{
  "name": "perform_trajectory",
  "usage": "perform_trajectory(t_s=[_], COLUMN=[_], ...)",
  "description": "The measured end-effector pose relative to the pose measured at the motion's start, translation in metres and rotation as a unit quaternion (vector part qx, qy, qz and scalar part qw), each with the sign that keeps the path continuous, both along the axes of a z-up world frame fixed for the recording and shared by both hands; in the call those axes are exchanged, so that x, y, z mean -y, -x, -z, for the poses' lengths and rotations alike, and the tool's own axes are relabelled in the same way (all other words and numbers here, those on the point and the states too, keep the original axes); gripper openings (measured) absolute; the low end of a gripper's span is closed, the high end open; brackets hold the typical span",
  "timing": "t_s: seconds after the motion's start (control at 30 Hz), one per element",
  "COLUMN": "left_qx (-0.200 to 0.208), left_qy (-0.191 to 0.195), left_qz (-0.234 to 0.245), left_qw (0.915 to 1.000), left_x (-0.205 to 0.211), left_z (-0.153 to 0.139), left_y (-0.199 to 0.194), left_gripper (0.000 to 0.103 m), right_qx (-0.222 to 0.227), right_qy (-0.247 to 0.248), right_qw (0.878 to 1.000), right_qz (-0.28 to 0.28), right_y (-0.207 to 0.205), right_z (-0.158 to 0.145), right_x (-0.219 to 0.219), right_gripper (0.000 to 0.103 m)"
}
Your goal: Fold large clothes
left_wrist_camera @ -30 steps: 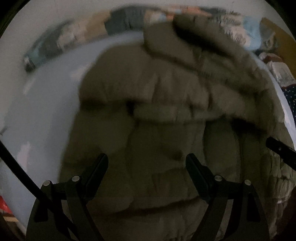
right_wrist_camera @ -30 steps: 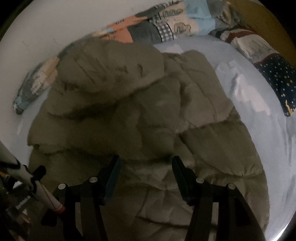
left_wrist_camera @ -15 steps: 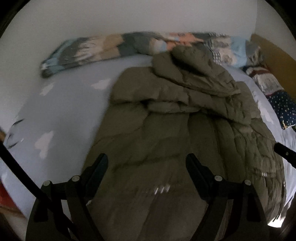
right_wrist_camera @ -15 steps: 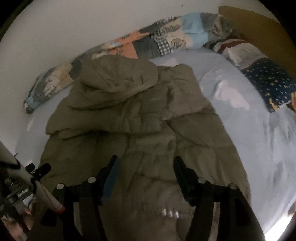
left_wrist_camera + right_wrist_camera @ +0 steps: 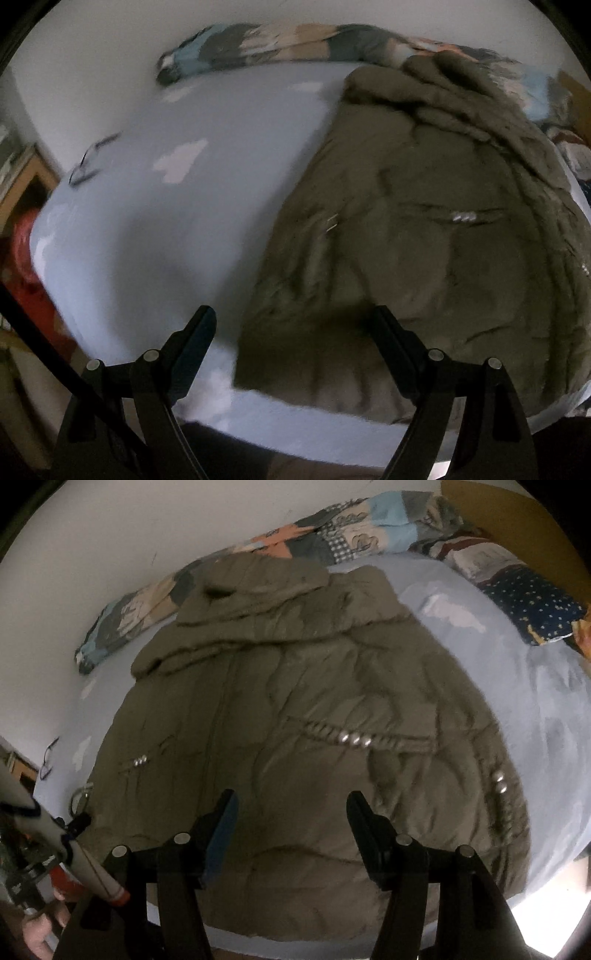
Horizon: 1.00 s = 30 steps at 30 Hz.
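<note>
A large olive-green puffer jacket (image 5: 295, 701) lies spread flat on a light blue bed sheet (image 5: 517, 686), hood toward the far wall, hem toward me. It fills the right half of the left wrist view (image 5: 424, 229). My left gripper (image 5: 295, 325) is open and empty, held above the jacket's lower left corner at the bed's near edge. My right gripper (image 5: 291, 808) is open and empty above the middle of the hem. Neither touches the fabric.
A patchwork quilt (image 5: 332, 531) lies rolled along the wall behind the jacket, also seen in the left wrist view (image 5: 288, 44). A dark star-print pillow (image 5: 532, 605) lies at the far right. Bare sheet (image 5: 166, 206) stretches left of the jacket. Eyeglasses (image 5: 92, 158) lie near the bed's left edge.
Both grippers have pulled back from over the jacket toward the bed's near edge. The left view has swung left, showing more bare sheet. The jacket lies still.
</note>
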State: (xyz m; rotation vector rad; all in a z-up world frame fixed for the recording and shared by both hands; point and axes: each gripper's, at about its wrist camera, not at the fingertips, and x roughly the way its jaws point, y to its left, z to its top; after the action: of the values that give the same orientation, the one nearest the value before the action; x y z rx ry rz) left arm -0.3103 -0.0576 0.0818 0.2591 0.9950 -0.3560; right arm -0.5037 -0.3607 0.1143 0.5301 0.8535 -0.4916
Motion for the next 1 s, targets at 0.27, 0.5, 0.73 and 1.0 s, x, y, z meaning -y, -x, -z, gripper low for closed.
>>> perform_trajectory(t_s=[0.27,0.5,0.73,1.0], left_qx=[-0.026,-0.015,-0.029,-0.044], left_qy=[0.035,0.041,0.089,0.132], left_qz=[-0.013,-0.009,-0.023,-0.042], left_qw=[0.9990,0.9990,0.9953,0.9894], left_x=[-0.025,-0.022,-0.032,-0.058], left_z=[0.010,0.004,-0.011,-0.019], left_y=[0.004,0.010,0.004,-0.015], left_gripper=[0.085,0.085,0.085,0.085], right_qx=[0.011,0.027,0.046,0.068], right_qy=[0.014,0.025,0.045,0.010], right_qw=[1.000,0.999,0.997,0.990], right_qz=[-0.016,0.002,0.036,0.121], right_y=[0.004,0.030,0.084,0.154], right_z=[0.000,-0.004,-0.010,0.003], right_x=[-0.024,-0.017,0.006,0.045], right_gripper=[0.066,0.066,0.066,0.066])
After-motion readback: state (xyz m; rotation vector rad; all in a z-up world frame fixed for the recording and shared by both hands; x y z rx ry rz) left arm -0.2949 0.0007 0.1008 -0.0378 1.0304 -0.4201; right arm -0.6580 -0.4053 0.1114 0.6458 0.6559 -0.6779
